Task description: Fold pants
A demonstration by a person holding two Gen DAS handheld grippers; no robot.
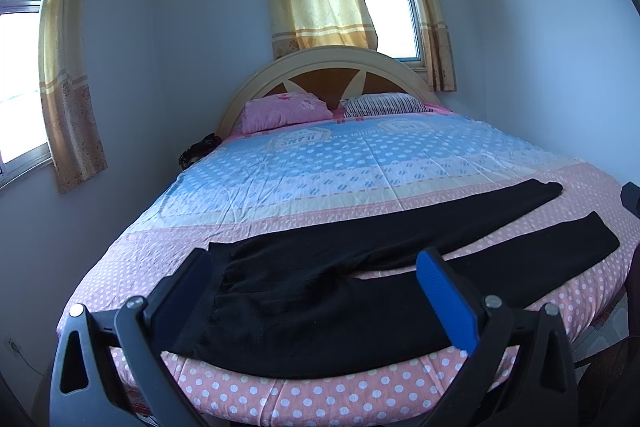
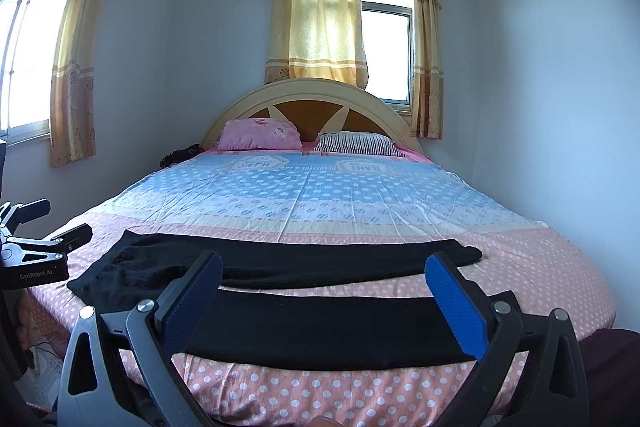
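pants (image 1: 360,267) lie flat across the lower half of both frames, black, on the pink dotted foot of the bed (image 1: 320,395). the waist sits at lower left of the left wrist view and the two legs splay apart toward the right edge, a strip of sheet showing between them.

my left gripper (image 1: 314,287) hangs spread wide over the waist end, gripping nothing. my right gripper (image 2: 324,291) is just as wide, framing the near leg in the lower middle of its view, also empty.

folding has not begun, i judge. to do the first fold well i'd pinch the near leg's hem with the right and the near waist corner with the left, catch both layers, lift low and carry the near leg onto the far one so the edges match, then smooth.

no container shows in either view; i see only a pink pillow (image 2: 260,135) and a striped pillow (image 2: 358,143) at upper centre.
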